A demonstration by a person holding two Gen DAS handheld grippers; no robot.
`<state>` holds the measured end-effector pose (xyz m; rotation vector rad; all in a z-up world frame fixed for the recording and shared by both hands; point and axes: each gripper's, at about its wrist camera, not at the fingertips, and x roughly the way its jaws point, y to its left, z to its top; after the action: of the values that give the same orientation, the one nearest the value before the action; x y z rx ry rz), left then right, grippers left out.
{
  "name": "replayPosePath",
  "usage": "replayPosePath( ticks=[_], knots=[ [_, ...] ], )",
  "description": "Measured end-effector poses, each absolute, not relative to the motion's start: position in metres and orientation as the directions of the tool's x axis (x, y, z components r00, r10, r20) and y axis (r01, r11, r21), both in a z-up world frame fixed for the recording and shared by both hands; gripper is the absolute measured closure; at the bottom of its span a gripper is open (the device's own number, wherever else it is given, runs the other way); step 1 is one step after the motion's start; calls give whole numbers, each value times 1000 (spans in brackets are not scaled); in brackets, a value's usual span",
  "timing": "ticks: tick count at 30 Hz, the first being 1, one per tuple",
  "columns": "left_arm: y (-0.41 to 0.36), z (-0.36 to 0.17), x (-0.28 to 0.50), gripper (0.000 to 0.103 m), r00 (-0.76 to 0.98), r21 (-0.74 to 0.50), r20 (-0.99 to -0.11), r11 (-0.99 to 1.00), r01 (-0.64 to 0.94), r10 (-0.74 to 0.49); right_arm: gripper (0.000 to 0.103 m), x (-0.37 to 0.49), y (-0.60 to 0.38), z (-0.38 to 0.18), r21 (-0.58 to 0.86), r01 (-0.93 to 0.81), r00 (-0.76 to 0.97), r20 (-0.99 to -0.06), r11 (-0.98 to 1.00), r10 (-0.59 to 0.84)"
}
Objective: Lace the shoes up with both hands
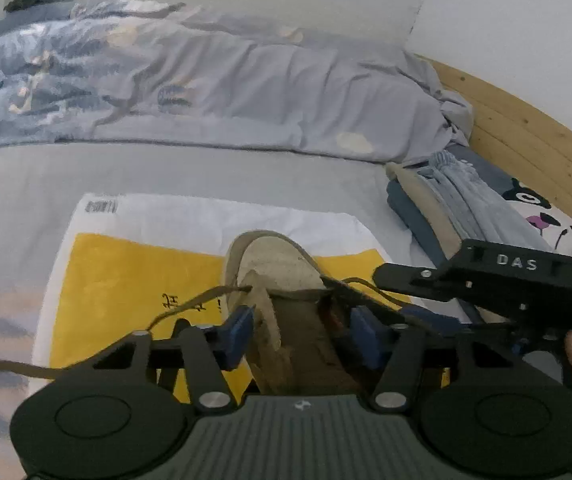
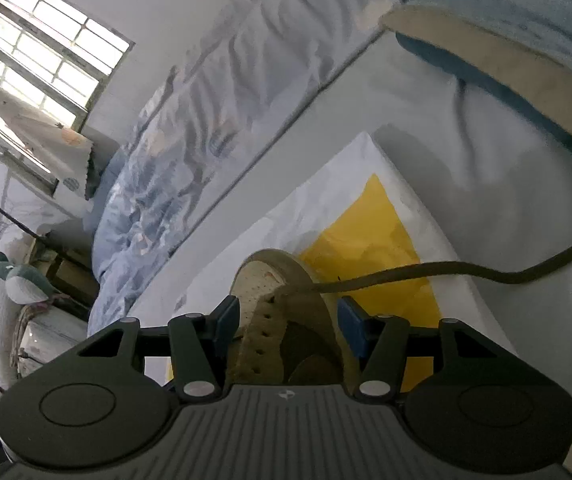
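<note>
A tan shoe lies on a yellow-and-white bag spread over the bed, toe pointing toward 12 o'clock. The left gripper has its jaws apart, straddling the shoe's tongue and opening. The right gripper also has jaws apart on either side of the shoe. One brown lace trails toward 9 o'clock; in the right wrist view a lace end runs off toward 3 o'clock. Folded clothes sit at 2 o'clock.
</note>
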<state>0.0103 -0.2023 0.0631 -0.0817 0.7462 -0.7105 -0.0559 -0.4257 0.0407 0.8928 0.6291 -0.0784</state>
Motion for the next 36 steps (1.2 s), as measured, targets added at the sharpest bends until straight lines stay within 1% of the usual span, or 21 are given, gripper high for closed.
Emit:
replayPosePath(
  ticks=[2,6,9,10,12,14,16,18,20,21,22,23,25,31,36],
  knots=[
    [-203,60,14,59,522,-309,-596,774,552,-610,45,-49,-426,36,706,324,814,-547,629,194],
    [-201,53,24,76,533,-303,-612,796,524,-584,45,-36,-427,28,719,311,826,-528,621,197],
    [-203,48,27,78,544,-291,-611,802,521,-575,46,-31,-428,21,740,303,837,-508,600,204],
    [-204,48,26,80,551,-285,-607,804,521,-572,50,-29,-427,19,748,299,841,-500,592,208],
    [-205,48,26,82,565,-277,-600,809,518,-567,52,-26,-426,16,752,294,846,-493,590,206],
    [-205,46,25,83,579,-289,-589,816,501,-564,57,-23,-425,14,749,295,850,-489,593,195],
    [-204,44,24,84,596,-309,-572,821,480,-563,69,-22,-426,10,750,307,853,-490,586,180],
    [-202,42,22,84,616,-329,-554,827,456,-560,76,-21,-428,6,751,316,856,-489,579,167],
    [-203,40,19,85,635,-337,-542,835,436,-550,81,-20,-427,5,746,320,856,-491,584,159],
    [-203,39,17,86,645,-339,-538,839,425,-543,88,-20,-427,5,736,326,854,-498,594,149],
    [-203,39,15,86,653,-341,-534,844,415,-537,93,-19,-426,6,726,331,852,-504,603,139],
    [-203,38,14,86,661,-348,-530,847,401,-531,94,-20,-425,6,720,333,853,-505,610,130],
    [-201,37,12,87,677,-366,-522,853,373,-519,100,-21,-421,9,708,322,862,-494,628,116],
    [-195,33,9,87,707,-423,-501,854,303,-499,102,-24,-412,19,641,290,878,-474,710,69],
    [-195,33,5,89,729,-427,-487,859,282,-481,102,-27,-412,23,616,277,887,-460,738,51]
  ],
)
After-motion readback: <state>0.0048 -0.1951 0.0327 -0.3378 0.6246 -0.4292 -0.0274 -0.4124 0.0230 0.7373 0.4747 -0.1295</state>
